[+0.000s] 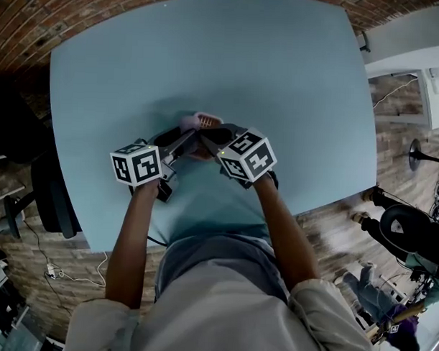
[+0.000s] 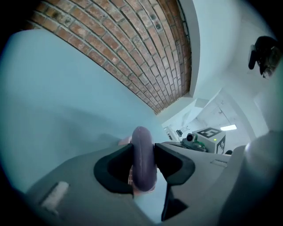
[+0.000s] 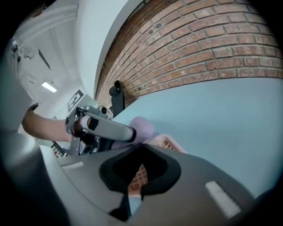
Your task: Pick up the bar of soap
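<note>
Left gripper (image 2: 142, 149) jaws clamp the rounded purple bar of soap (image 2: 143, 170) between them — right gripper (image 3: 140, 149) jaws pinch the pink lattice dish (image 3: 167, 142), probably steadying it

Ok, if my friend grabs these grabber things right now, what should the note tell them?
Left gripper: shut on the rounded lilac bar of soap, held on edge.
Right gripper: shut on the rim of the pink gridded plastic soap dish.
Where: soap right over the dish, at the near middle of the light blue table.
Done: soap gripped.
Left: lift it away; I can't tell if it's clear of the dish.
</note>
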Motion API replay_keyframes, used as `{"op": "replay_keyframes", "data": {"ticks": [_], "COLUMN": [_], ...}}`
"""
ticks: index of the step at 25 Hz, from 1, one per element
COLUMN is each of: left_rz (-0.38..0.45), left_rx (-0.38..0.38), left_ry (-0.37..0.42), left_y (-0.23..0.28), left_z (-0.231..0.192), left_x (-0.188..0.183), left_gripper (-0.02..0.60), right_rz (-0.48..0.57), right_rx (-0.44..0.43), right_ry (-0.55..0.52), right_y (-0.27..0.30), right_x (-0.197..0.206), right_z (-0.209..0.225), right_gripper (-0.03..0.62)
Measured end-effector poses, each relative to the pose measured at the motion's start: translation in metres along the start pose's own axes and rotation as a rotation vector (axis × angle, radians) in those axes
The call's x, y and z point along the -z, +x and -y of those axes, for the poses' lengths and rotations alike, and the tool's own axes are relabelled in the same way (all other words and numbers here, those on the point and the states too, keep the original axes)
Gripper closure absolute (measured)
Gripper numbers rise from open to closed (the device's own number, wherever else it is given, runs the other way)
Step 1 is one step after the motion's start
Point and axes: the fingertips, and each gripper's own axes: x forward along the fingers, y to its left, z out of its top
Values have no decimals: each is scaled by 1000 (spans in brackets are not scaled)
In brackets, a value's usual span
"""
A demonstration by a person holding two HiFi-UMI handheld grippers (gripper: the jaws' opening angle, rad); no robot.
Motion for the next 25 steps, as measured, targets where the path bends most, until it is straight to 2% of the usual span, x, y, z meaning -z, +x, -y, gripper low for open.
{"op": "replay_keyframes", "data": {"ticks": [10, 18, 21, 25], "left_rz": [77, 133, 147, 175], "left_rx": [74, 182, 201, 242], "left_ry": [-73, -215, -279, -313], "left_y": [-9, -14, -18, -19], "left_z": [7, 16, 17, 24], "left_x": [0, 1, 2, -5], "left_gripper": [428, 428, 428, 428], "right_rz": [68, 89, 109, 131], "right_rx": [-10, 2, -8, -12], "right_ry": [66, 149, 177, 199], "right_y": [-9, -12, -14, -19], "right_x": [-6, 1, 0, -4], "right_z": [-1, 3, 2, 4], "right_gripper": [591, 592, 592, 591]}}
